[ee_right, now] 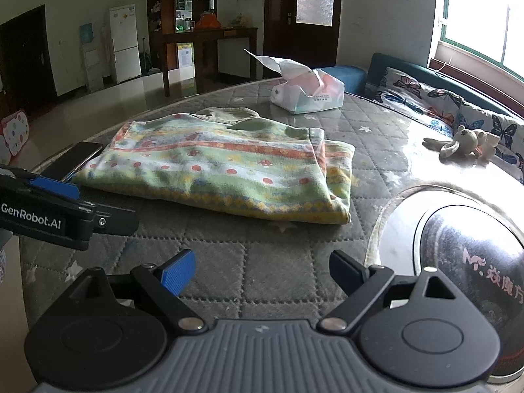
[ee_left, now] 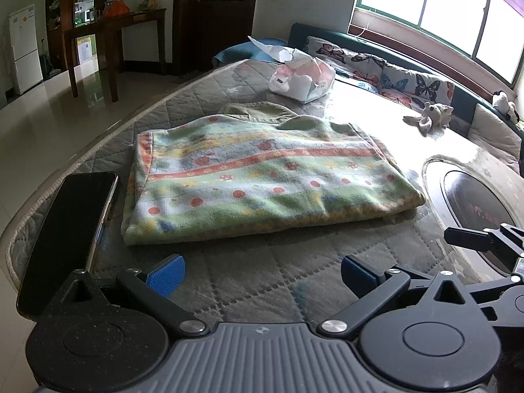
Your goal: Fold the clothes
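Phone on the left edge, then the folded towel lying flat mid-mattress. Left gripper spread wide, empty; right gripper likewise spread, short of the towel.

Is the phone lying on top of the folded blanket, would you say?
No, the phone lies on the mattress beside the blanket.

Each wrist camera sits behind its own gripper, angled down across the quilted table top toward the far room. The left view looks from the near left, the right view from the near right. Both share the folded towel, tissue pack and phone.
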Motion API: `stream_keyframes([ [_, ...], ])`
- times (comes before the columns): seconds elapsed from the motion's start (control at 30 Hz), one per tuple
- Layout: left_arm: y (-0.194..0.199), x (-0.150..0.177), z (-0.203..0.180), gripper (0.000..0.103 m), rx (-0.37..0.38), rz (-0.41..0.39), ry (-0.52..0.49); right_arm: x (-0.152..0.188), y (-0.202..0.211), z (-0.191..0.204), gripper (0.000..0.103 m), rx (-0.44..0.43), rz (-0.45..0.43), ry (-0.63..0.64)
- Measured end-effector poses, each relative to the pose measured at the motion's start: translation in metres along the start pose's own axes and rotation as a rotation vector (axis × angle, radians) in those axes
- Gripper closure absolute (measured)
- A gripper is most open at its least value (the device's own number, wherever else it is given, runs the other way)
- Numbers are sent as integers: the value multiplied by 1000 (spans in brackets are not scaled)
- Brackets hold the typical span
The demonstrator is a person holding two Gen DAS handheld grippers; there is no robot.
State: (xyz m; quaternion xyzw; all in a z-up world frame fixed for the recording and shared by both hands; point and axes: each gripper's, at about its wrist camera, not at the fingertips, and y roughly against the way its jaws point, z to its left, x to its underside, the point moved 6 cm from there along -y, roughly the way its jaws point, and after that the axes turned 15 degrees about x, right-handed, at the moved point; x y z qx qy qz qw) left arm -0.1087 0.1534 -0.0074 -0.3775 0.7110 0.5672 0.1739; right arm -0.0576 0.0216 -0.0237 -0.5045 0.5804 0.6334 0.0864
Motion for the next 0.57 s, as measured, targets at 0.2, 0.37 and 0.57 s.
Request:
stream_keyframes([
  [0.2,0,1,-1,0,-5,2,-2,1,0,3,12,-12,-1,-19],
  [0.37,0,1,0,0,-13,1,4,0,0,3,12,-16,-4,-29],
  [0.57,1,1,1,0,-27,-7,4,0,0,3,11,-17,-7,-43],
])
